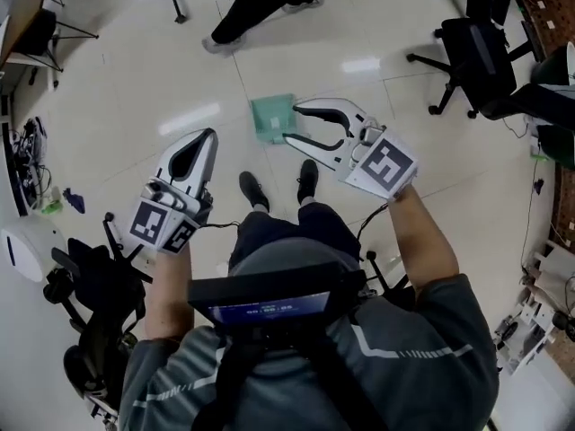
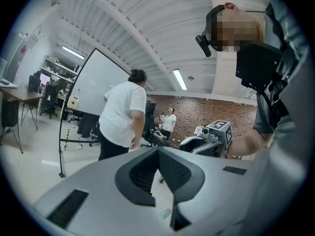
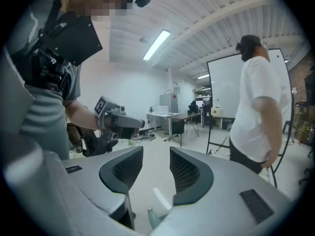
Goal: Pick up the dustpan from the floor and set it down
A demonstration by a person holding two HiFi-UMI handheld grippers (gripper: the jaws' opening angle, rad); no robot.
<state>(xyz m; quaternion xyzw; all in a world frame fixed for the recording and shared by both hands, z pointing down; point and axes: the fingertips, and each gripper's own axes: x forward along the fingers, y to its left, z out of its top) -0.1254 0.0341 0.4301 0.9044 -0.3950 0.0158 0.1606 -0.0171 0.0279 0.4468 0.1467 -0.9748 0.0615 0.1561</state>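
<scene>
The green dustpan (image 1: 269, 118) lies on the pale floor just ahead of my shoes (image 1: 254, 190). My right gripper (image 1: 291, 122) hangs over its right edge, jaws open with nothing clamped between them. In the right gripper view the jaws (image 3: 156, 168) stand apart, and a pale green-and-white piece of the dustpan (image 3: 158, 205) shows low in the gap, untouched by the pads. My left gripper (image 1: 212, 135) is off to the left of the dustpan, shut and empty. Its pads (image 2: 158, 168) meet in the left gripper view.
A person in a white shirt and dark trousers (image 1: 260, 3) stands beyond the dustpan, also seen in the left gripper view (image 2: 120, 114). Black office chairs (image 1: 476, 61) sit at the right. A black wheeled stand (image 1: 94, 285) is at my left. A whiteboard (image 3: 224, 90) stands behind.
</scene>
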